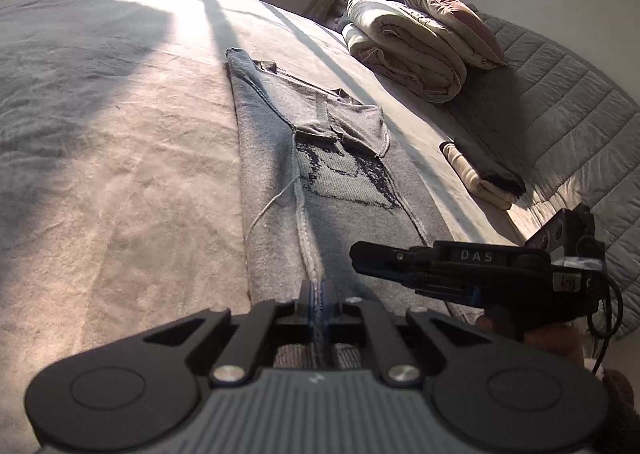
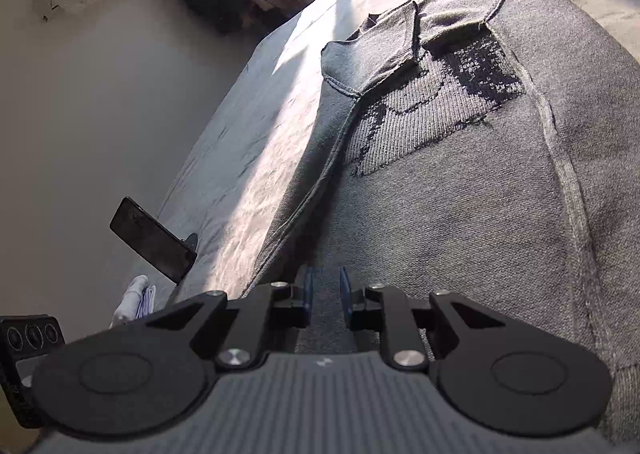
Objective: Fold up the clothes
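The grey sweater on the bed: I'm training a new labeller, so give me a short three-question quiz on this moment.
1. True or false: the left gripper is shut on the near edge of the grey sweater.
2. In the left wrist view, what lies on the bed to the right of the sweater? A) a stack of folded clothes B) a laundry basket C) a pair of shoes
3. Fill in: the right gripper has its fingers ____ (open/shut), with sweater fabric between them.

Key: 1 true; 2 A; 3 open.
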Demonstrator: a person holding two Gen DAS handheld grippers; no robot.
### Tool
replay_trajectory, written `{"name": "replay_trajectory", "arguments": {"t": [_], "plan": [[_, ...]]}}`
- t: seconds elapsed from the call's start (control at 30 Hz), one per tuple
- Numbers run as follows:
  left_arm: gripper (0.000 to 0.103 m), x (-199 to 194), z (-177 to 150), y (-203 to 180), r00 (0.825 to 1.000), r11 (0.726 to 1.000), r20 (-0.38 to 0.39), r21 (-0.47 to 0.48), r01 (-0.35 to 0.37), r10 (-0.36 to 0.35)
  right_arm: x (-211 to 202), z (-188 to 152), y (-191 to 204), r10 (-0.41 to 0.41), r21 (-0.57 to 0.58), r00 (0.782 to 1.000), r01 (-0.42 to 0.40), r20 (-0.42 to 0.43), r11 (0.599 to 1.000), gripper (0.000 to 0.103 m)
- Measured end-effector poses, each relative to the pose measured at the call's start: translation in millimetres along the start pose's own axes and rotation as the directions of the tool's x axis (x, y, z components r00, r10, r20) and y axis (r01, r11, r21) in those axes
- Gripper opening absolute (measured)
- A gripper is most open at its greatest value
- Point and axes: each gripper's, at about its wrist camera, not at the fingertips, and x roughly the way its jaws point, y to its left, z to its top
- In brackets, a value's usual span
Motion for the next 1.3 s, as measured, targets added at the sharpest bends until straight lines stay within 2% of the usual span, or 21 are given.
{"name": "replay_trajectory", "arguments": {"t": [0.13,0.23,0.27,0.37,0.5,0.73,0.87,0.97,1.2,1.3], "plan": [[0.003,-4.6,2.7,4.3,0.998,0.995,0.022,-0.073,0.067,-0.066,22.8,2.0,-1.5,0.052,0.108,0.999,-0.052,-0.001,0.993,0.021],[0.003,-2.2,4.0,4.1,0.995,0.991,0.023,-0.097,0.097,-0.096,42.9,-2.0,-6.2,0.114,0.234,0.993,-0.103,-0.032,0.967,0.021],[0.003,-1.7,5.0,3.8,0.994,0.989,0.025,-0.100,0.106,-0.104,48.4,-5.3,-6.5,0.130,0.264,0.990,-0.113,-0.048,0.958,0.018],[0.003,-0.5,7.4,1.0,0.993,0.988,0.028,-0.098,0.118,-0.116,50.2,-15.9,-6.0,0.146,0.308,0.986,-0.113,-0.086,0.945,0.014],[0.003,2.4,8.4,0.4,0.990,0.985,0.014,-0.103,0.140,-0.140,36.9,-28.6,-15.5,0.207,0.376,0.970,-0.145,-0.129,0.915,0.014],[0.003,23.2,2.9,-3.7,0.986,0.982,-0.057,-0.113,0.150,-0.157,5.2,-53.7,-23.5,0.247,0.386,0.947,-0.153,-0.205,0.910,0.012],[0.003,35.9,-0.7,-6.6,0.982,0.982,-0.099,-0.116,0.150,-0.162,-8.8,-70.0,-29.5,0.275,0.400,0.926,-0.157,-0.258,0.903,0.012],[0.003,45.5,-3.4,-8.7,0.977,0.981,-0.131,-0.119,0.151,-0.166,-20.5,-79.9,-29.4,0.269,0.380,0.918,-0.147,-0.291,0.913,0.015],[0.004,63.4,-13.3,-8.5,0.955,0.981,-0.237,-0.114,0.156,-0.180,-46.6,-86.1,-33.3,0.225,0.348,0.927,-0.113,-0.301,0.931,0.017],[0.005,70.2,-18.3,-7.3,0.939,0.981,-0.288,-0.110,0.160,-0.186,-60.2,-85.7,-33.9,0.203,0.317,0.930,-0.101,-0.308,0.943,0.024]]}}
